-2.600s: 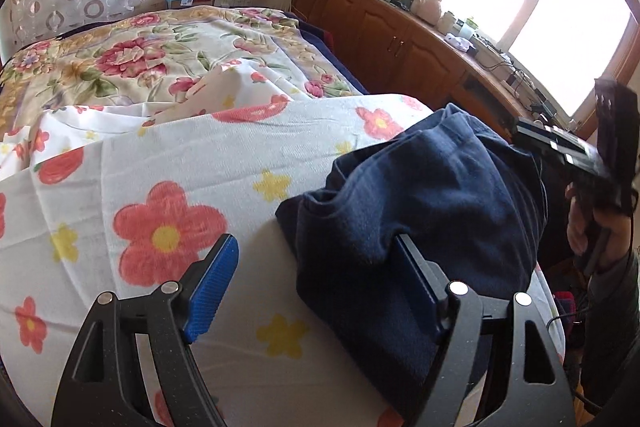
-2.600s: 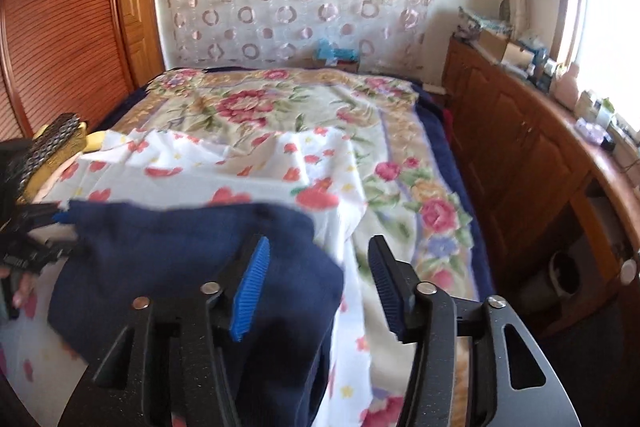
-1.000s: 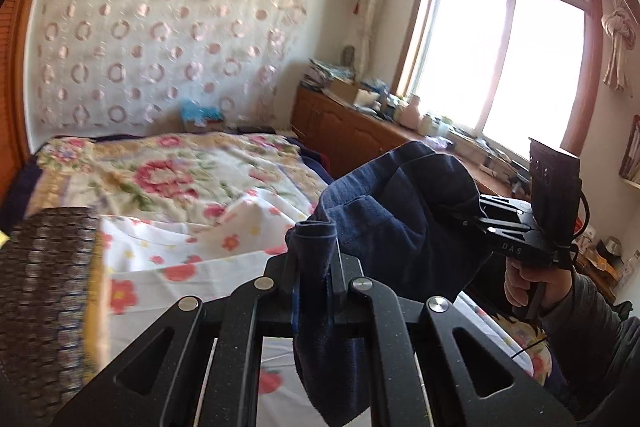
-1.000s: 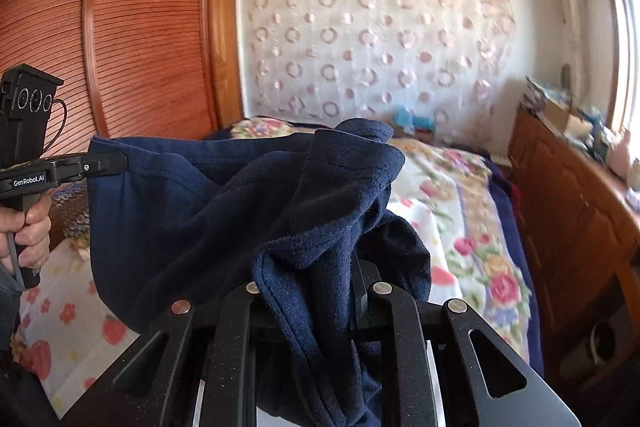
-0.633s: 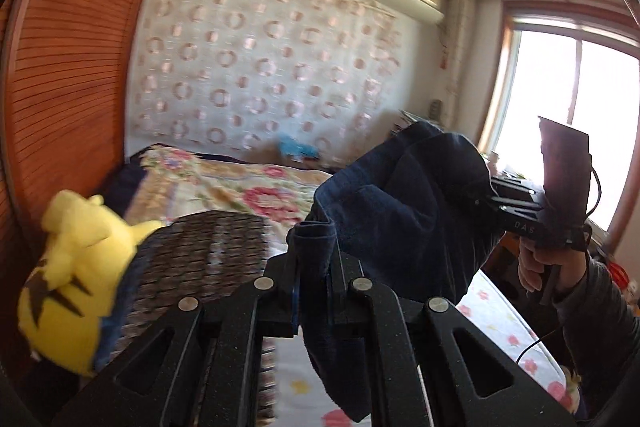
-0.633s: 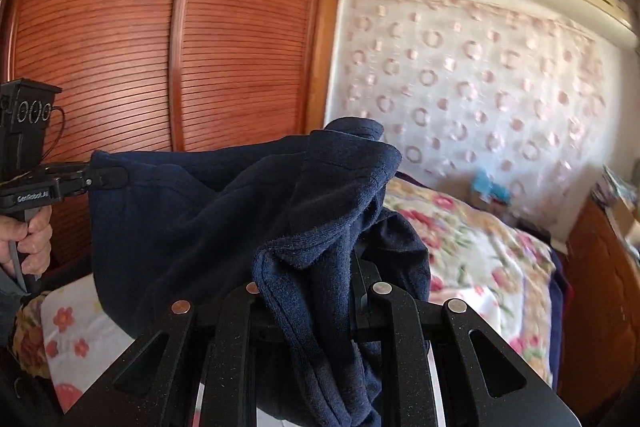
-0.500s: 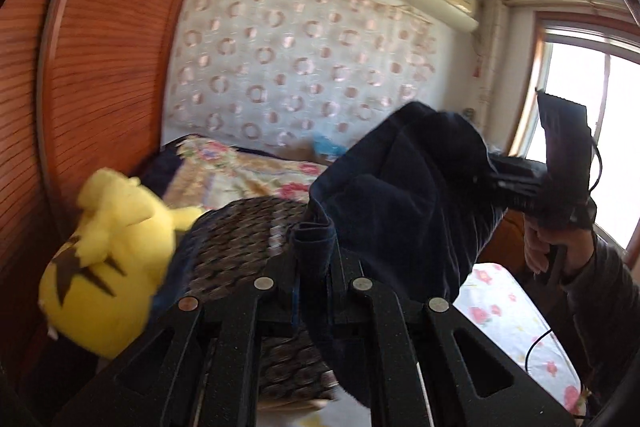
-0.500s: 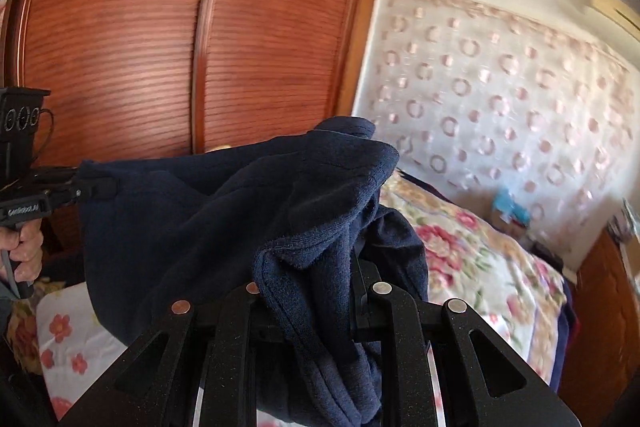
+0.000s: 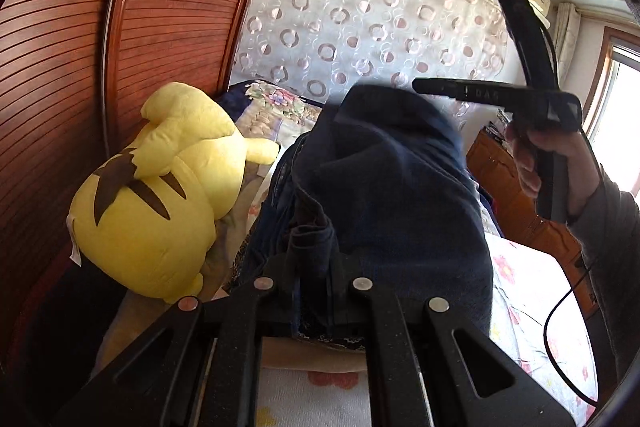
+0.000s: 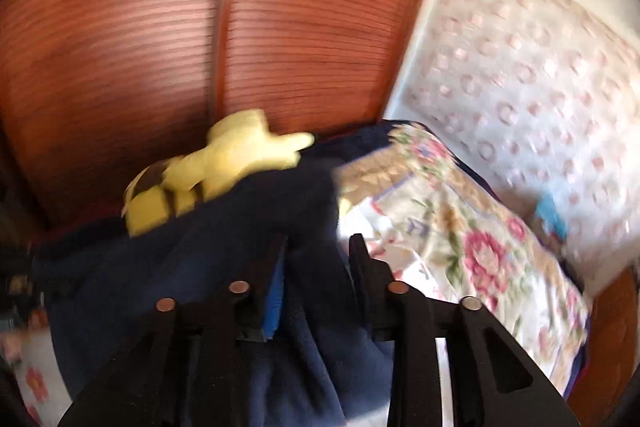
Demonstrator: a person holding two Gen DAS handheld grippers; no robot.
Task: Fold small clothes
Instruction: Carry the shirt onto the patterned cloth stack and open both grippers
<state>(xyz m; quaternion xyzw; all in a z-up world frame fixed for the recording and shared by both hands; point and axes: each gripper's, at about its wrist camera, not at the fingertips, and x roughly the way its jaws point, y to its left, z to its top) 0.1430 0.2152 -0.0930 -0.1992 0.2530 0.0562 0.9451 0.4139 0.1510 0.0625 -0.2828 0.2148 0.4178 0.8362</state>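
1. Two views disagree in sharpness: the left wrist one is crisp, the right wrist one is smeared by motion.
2. Left gripper (image 9: 314, 269) has its jaws pressed together on a bunched edge of the navy garment (image 9: 384, 195), which rises toward 12 o'clock as a soft, fleecy mound.
3. Only the left view shows the right gripper (image 9: 420, 85) from outside: thin black fingers at 1 o'clock, held by a hand (image 9: 560, 163) in a grey sleeve. Its tips are at the garment's top fold; blur hides whether they touch.
4. From its own camera, the right gripper (image 10: 316, 251) has its jaws parted, a blue pad showing on the left finger, with dark cloth (image 10: 200, 259) lying between and around them; I cannot tell whether it is still gripped.
5. Plush toy (image 9: 160, 195), yellow with brown stripes, lies at 9 o'clock just beside the garment, in front of the ribbed wooden doors (image 9: 80, 67).
6. Floral quilt (image 10: 460, 227) shows best in the right view, at 3 o'clock; the circle-patterned curtain (image 9: 360, 27) hangs behind.
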